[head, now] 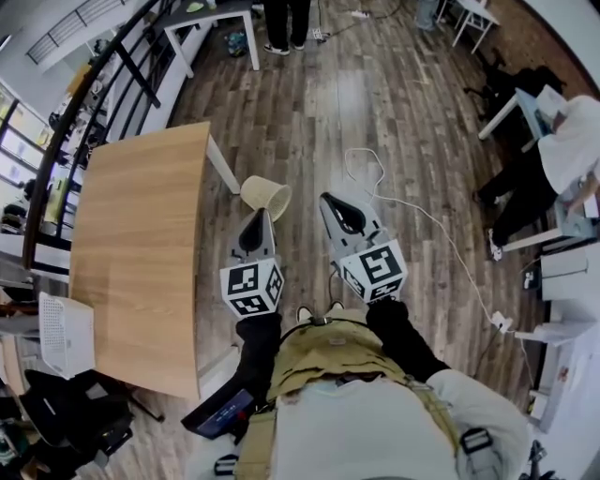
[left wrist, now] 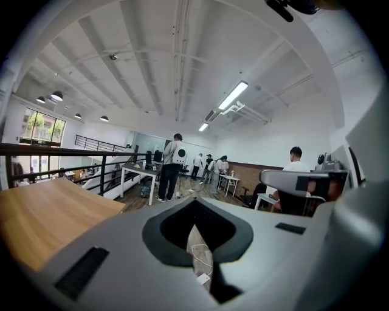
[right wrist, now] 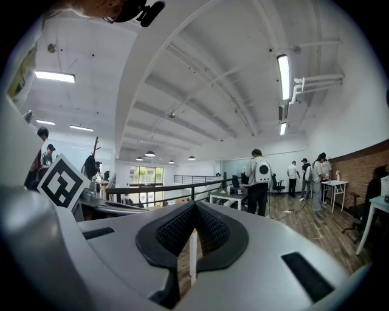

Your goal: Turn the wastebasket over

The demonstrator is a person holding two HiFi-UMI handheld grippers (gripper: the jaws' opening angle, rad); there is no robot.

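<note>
A beige wastebasket (head: pixel 265 197) lies tipped on the wooden floor beside the table's white leg (head: pixel 223 164), its mouth turned toward me and to the right. My left gripper (head: pixel 262 215) hovers just in front of it, shut and empty, its tip close to the rim. My right gripper (head: pixel 327 198) is a little to the basket's right, also shut with nothing held. In the left gripper view the left gripper (left wrist: pixel 193 226) has its jaws together, and only floor and cable show past them. In the right gripper view the right gripper (right wrist: pixel 193 211) looks the same. Neither gripper view shows the basket.
A wooden table (head: pixel 141 253) stands at the left, with a white mesh tray (head: pixel 66 333) beside it and a black railing (head: pixel 94 84) behind. A white cable (head: pixel 412 211) loops across the floor at the right. A seated person (head: pixel 562 150) is far right; others stand at a far white desk (head: pixel 211 14).
</note>
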